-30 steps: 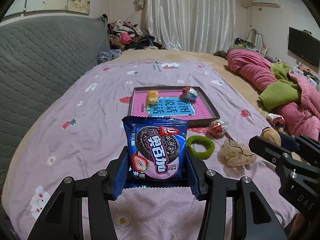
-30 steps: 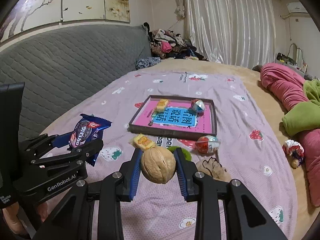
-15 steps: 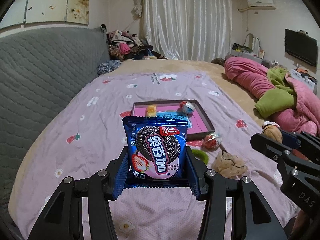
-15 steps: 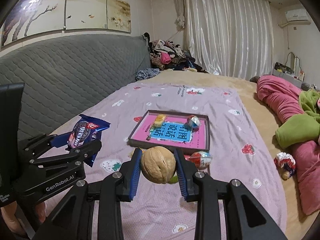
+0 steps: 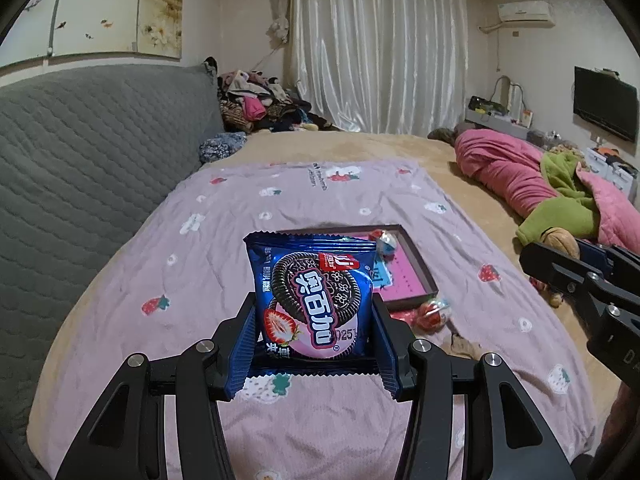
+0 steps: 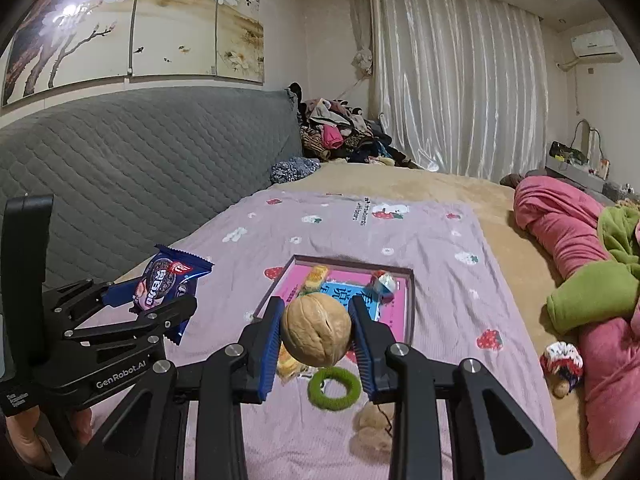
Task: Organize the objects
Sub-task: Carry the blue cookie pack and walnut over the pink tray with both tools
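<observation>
My left gripper (image 5: 314,334) is shut on a blue Oreo cookie packet (image 5: 312,298), held upright above the purple bedspread; it also shows in the right wrist view (image 6: 166,284). My right gripper (image 6: 316,332) is shut on a walnut (image 6: 316,330), held above the bed in front of a dark-framed pink tray (image 6: 408,304). The tray (image 5: 422,276) holds a yellow candy (image 6: 316,276) and a foil egg (image 6: 384,282). The walnut also shows in the left wrist view (image 5: 560,238).
A green hair tie (image 6: 334,390), a yellow snack (image 6: 290,364) and a beige lump (image 6: 372,426) lie on the bedspread before the tray. A red foil egg (image 5: 436,312) lies by the tray. A grey headboard (image 6: 140,168) is left, pink and green quilts (image 6: 592,280) right.
Both grippers have risen and pulled back from the tray, still holding the packet and the walnut. The tray and loose objects look smaller and farther away.
</observation>
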{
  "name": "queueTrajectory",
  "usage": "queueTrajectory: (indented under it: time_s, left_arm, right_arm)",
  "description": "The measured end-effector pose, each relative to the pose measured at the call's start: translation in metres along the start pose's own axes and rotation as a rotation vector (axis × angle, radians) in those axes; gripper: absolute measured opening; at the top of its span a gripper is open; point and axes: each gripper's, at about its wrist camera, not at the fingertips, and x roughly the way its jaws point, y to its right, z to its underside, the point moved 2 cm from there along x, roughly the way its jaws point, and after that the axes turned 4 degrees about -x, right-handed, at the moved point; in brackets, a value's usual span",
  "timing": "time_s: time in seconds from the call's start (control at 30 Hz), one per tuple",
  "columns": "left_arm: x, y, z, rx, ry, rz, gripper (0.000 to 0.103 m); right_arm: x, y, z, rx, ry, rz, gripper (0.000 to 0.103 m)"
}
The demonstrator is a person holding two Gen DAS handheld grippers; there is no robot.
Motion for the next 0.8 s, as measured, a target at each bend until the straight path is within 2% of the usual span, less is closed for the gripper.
queueTrajectory:
  time_s: [0.37, 0.8]
  left_arm:
    - [0.016, 0.002, -0.025, 0.014, 0.009, 0.011, 0.054]
    - [0.049, 0.011, -0.04, 0.005, 0.002, 0.033, 0.054]
  right_arm:
    - [0.012, 0.003, -0.03, 0.014, 0.015, -0.023, 0.033]
    - [0.04, 0.015, -0.042, 0.025, 0.013, -0.013, 0.033]
